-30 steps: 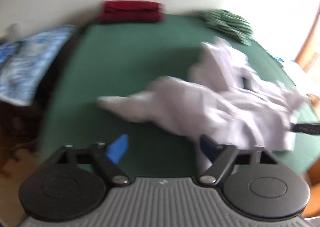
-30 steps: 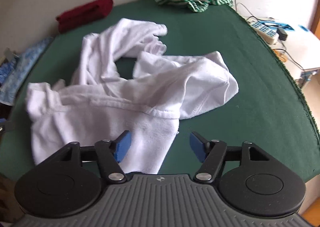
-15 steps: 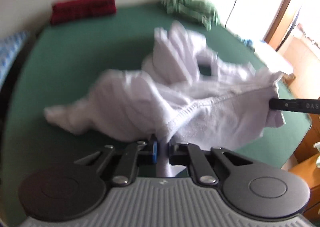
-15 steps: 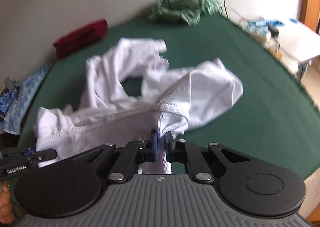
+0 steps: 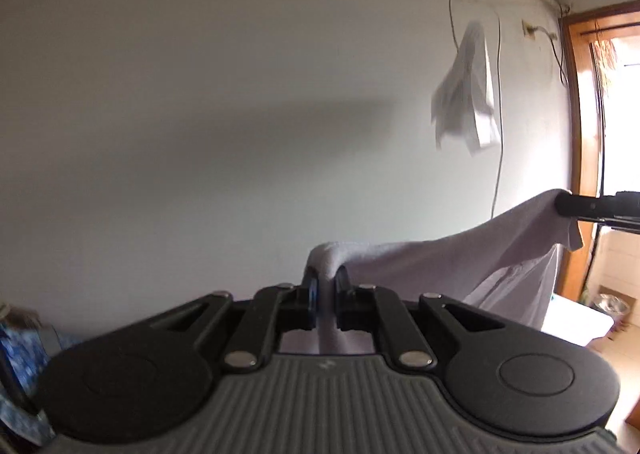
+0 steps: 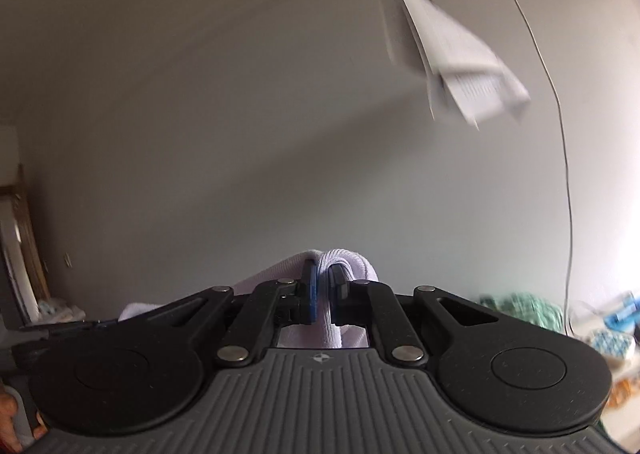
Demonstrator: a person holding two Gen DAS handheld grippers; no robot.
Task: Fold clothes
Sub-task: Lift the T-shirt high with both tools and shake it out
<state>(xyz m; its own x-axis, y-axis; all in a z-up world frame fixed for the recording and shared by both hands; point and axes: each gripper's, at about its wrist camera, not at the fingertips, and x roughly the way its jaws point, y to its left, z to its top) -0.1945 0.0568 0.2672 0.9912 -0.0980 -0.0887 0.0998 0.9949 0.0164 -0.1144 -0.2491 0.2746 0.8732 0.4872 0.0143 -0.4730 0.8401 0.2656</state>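
A white garment (image 5: 472,266) hangs stretched in the air between both grippers. My left gripper (image 5: 326,286) is shut on one bunched edge of it, pointing level at the wall. At the right edge of the left wrist view the right gripper (image 5: 560,204) pinches the far end of the cloth. In the right wrist view my right gripper (image 6: 324,286) is shut on a ribbed fold of the white garment (image 6: 344,258). The green table is hidden below both views.
A plain pale wall (image 5: 240,114) fills both views. White papers (image 5: 466,90) hang on it beside a thin cable (image 6: 564,158). A striped green garment (image 6: 524,308) and a power strip (image 6: 620,314) show low at the right. A wooden door frame (image 5: 580,134) stands on the right.
Both grippers closed on the white garment's edge on the table, then rose with it and tilted up to level. The table has dropped out of view.
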